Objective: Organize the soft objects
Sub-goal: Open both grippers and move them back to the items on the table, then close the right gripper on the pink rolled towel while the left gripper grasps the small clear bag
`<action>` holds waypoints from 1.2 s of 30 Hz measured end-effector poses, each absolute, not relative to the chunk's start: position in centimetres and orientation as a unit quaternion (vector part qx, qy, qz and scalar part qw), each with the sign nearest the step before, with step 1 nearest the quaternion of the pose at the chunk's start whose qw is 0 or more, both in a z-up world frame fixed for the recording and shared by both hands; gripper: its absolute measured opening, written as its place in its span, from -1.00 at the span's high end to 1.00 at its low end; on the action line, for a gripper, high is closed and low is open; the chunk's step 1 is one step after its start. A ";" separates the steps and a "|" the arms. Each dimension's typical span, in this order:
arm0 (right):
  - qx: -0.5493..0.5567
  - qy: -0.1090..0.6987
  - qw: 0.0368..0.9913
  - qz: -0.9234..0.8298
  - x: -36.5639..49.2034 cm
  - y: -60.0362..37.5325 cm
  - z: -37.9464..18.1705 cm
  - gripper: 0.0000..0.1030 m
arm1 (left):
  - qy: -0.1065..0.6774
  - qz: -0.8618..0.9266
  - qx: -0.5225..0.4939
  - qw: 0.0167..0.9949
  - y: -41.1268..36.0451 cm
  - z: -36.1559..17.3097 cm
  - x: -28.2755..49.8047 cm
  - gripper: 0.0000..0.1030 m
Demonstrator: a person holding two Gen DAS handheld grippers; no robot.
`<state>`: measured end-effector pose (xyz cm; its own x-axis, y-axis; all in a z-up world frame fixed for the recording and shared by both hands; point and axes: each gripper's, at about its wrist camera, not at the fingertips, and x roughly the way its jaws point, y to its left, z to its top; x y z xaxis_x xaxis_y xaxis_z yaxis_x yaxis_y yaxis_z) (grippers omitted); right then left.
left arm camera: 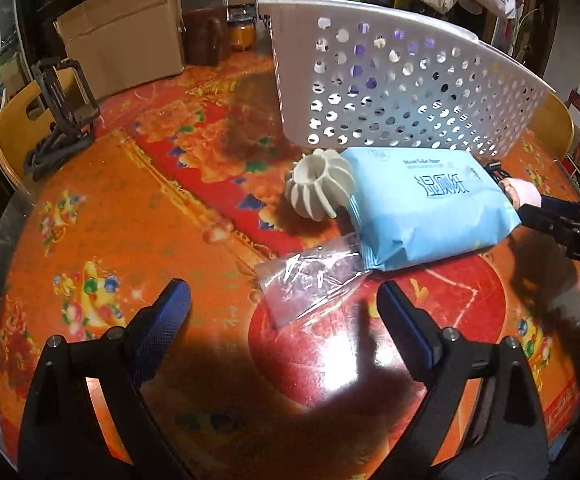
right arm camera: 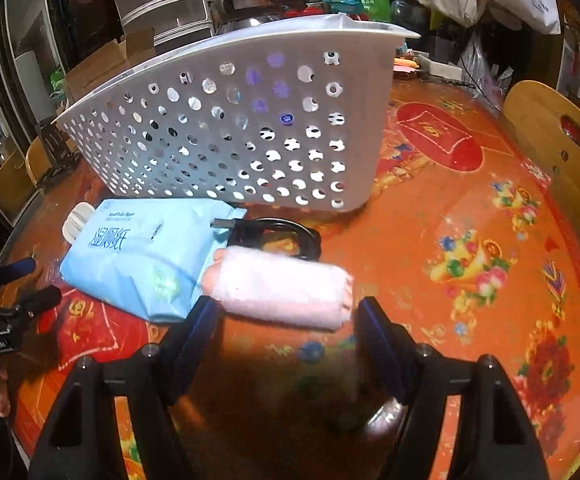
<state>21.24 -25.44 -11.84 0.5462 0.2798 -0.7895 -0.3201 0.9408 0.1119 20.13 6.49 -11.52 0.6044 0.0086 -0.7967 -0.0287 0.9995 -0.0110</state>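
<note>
The right gripper (right arm camera: 285,316) hangs low over the worktop (right arm camera: 470,240) with its jaws spread, and the rolled pink towel (right arm camera: 281,292) lies crosswise just in front of the fingertips, not pinched. The roll's left end touches the light blue wet-wipe pack (right arm camera: 137,256), which lies flat. Just behind the towel sits a coiled black cable (right arm camera: 285,236), and behind that stands the white perforated basket (right arm camera: 241,128); something purple shows through its holes, though the view is too poor to say what.

The left gripper (left arm camera: 283,300) is also spread wide and holds nothing. Just ahead of its fingertips lies a crumpled clear plastic bag (left arm camera: 310,284), one corner tucked against the wipe pack. Beside the pack's far left corner rests a white ribbed ball-shaped object (left arm camera: 320,186), tipped on its side, near the foot of the basket. Well off to the left, a black folding stand (left arm camera: 63,112) sits at the worktop's edge with a cardboard box (left arm camera: 121,40) behind it.
</note>
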 end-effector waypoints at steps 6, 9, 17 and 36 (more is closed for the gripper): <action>-0.032 0.444 0.880 0.166 21.5 -24.8 -11.9 -0.42 | 0.461 0.008 -0.017 0.887 6.6 -12.2 21.2 -0.81; -0.035 0.442 0.881 0.165 21.6 -24.6 -11.9 -0.42 | 0.465 0.004 -0.018 0.885 6.4 -12.3 21.7 -0.81; -0.057 0.437 0.884 0.156 21.6 -23.9 -12.1 -0.42 | 0.463 0.003 -0.018 0.886 6.3 -12.4 22.2 -0.81; -0.063 0.432 0.886 0.157 20.3 -25.3 -11.9 0.36 | 0.423 -0.017 -0.013 0.906 5.6 -11.1 20.2 -0.15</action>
<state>20.26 -25.26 -11.90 0.5777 0.2228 -0.7853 -0.3319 0.9430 0.0233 20.25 5.56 -11.06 0.6415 -0.0426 -0.7659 0.0207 0.9991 -0.0382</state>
